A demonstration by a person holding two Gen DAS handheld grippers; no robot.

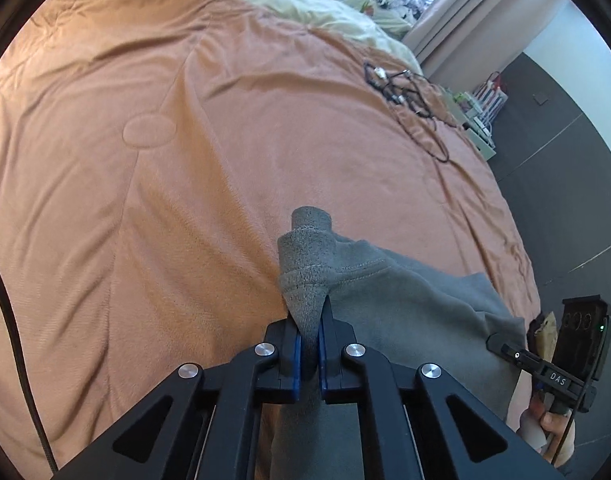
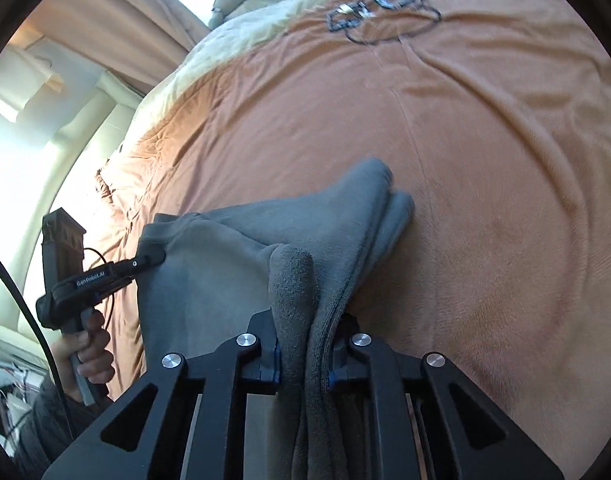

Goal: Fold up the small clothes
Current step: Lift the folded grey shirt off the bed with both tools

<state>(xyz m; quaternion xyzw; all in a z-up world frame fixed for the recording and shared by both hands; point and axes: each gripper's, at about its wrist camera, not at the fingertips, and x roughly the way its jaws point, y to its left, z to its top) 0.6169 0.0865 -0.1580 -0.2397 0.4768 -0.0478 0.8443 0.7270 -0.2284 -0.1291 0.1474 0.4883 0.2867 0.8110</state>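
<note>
- Bottom centre of the left wrist view: our left gripper (image 1: 310,354) is pinching a ribbed edge of the grey garment (image 1: 405,312).
- Bottom centre of the right wrist view: our right gripper (image 2: 305,364) is pinching a thick bunch of that cloth (image 2: 225,272).
- The garment stretches between both grippers, its long axis crosswise from one to the other; neither is nearer.
- Its far end hangs toward the orange bed cover (image 1: 145,160), where we judge it must be laid next.
- Upper right, well apart: a tangle of cables (image 1: 409,96).
</note>
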